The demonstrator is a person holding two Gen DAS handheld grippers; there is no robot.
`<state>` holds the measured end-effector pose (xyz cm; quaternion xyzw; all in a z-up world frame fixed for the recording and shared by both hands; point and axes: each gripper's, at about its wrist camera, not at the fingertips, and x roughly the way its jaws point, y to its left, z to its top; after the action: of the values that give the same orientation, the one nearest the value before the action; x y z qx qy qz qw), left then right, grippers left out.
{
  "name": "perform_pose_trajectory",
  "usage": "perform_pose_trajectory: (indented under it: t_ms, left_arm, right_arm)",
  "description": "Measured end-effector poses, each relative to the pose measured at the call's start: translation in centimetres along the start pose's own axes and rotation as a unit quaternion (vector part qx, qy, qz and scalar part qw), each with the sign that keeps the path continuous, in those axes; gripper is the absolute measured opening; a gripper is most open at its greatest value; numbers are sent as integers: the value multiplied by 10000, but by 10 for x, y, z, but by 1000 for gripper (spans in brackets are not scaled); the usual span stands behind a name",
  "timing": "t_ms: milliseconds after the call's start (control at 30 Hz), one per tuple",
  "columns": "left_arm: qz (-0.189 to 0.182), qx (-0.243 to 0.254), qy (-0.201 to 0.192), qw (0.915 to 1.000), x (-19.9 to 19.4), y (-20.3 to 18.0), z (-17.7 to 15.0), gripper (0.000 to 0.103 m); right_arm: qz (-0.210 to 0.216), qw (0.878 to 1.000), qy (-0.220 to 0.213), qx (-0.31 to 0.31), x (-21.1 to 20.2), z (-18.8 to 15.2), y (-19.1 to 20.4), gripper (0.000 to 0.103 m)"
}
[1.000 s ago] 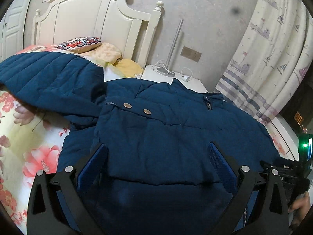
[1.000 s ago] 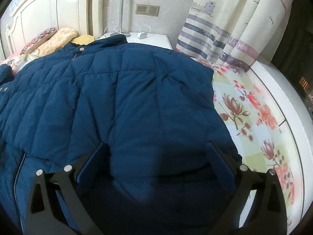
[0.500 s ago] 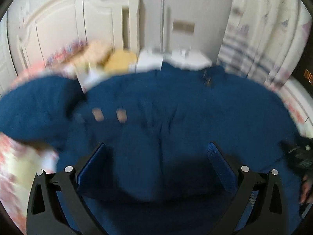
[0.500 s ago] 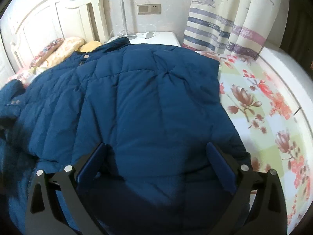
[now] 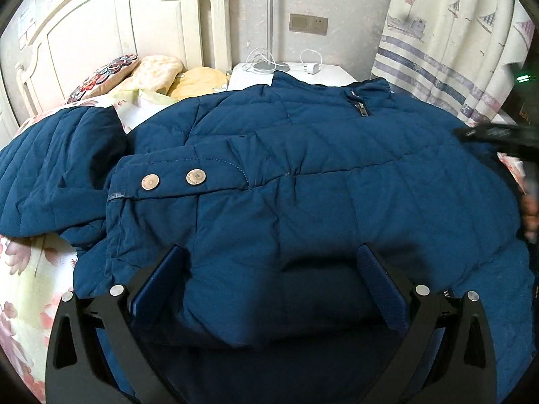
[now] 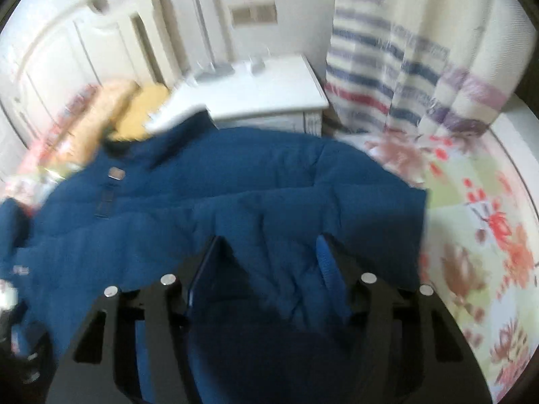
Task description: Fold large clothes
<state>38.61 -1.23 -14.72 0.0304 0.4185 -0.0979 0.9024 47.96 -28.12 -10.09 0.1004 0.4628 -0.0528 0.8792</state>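
A large dark-blue quilted jacket lies spread on the bed, collar toward the nightstand, with two metal snaps on its front flap and one sleeve out to the left. My left gripper is open, its jaws wide apart around a bunched fold of the jacket's hem. In the blurred right wrist view the jacket also fills the middle. My right gripper has its jaws closed in on a pinched ridge of the fabric.
The bed has a floral sheet and pillows against a white headboard. A white nightstand with a lamp pole and charger stands behind the collar. A striped curtain hangs at the right.
My right gripper's jaws have narrowed onto a fold of the jacket and the gripper has moved up and forward, blurring its view. My left gripper has stayed open and swung to face the nightstand.
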Motion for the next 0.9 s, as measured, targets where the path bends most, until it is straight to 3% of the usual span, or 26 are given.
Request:
perform_pose_trajectory:
  t_ms: [67, 133, 233, 300, 367, 467, 533, 600, 667, 800, 900]
  left_arm:
    - [-16, -13, 0, 10000, 0, 0, 0, 98]
    - [-7, -11, -6, 10000, 0, 0, -1, 98]
    - [18, 5, 17, 10000, 1, -1, -1, 98]
    - [49, 30, 22, 10000, 0, -2, -2, 98]
    - [6, -1, 10, 10000, -2, -1, -2, 98]
    - [-2, -3, 6, 10000, -3, 0, -1, 98]
    - [10, 3, 24, 10000, -1, 1, 0, 98]
    - [54, 37, 29, 10000, -1, 0, -1, 98]
    - [79, 54, 37, 9999, -1, 0, -1, 98]
    - [1, -8, 19, 10000, -2, 0, -1, 98]
    - [-40, -46, 14, 10000, -2, 2, 0, 98]
  right_arm:
    - [-250, 9996, 115, -94, 1, 2, 10, 63]
    - [-217, 9996, 157, 54, -10, 6, 14, 62]
    - [23, 9995, -310, 67, -25, 8, 25, 63]
    - [-326, 9991, 91, -258, 1, 0, 40, 69]
    - [-700, 9950, -148, -693, 7, -10, 54, 71]
    - [-673, 9974, 50, -243, -8, -10, 48, 70]
    - [-366, 9988, -295, -135, -45, -26, 55, 71]
    - [-108, 9981, -525, -306, -71, -48, 66, 79]
    - [-196, 9957, -720, -556, -89, -78, 80, 88]
    - [-245, 9959, -114, -861, -64, -107, 90, 94]
    - [-171, 9978, -160, -628, -84, -105, 88, 94]
